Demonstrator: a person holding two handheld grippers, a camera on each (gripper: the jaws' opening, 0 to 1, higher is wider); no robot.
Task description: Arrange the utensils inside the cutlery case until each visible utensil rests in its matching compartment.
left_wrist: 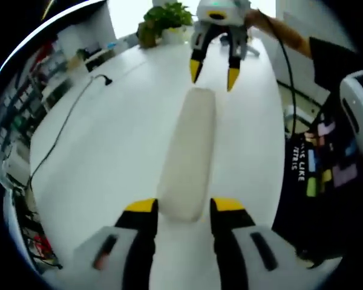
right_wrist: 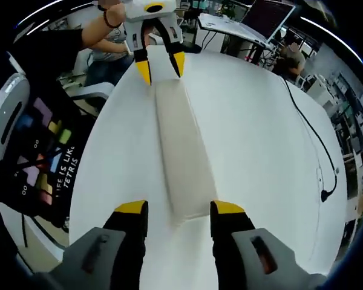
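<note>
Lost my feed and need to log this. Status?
Left claw and right claw open, one at each end of the closed cutlery case. Case flat on white table. Black cable well aside.

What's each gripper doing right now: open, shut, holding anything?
Left gripper: open, jaws astride one end of the long cream closed cutlery case, not clamped.
Right gripper: open, jaws astride the opposite end.

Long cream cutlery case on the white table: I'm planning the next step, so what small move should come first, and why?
Probably close the left gripper on its end of the long cream cutlery case to steady it. The case looks shut, and the left and right gripper stand open at its opposite ends; bracing one end should let the other work the lid.
</note>
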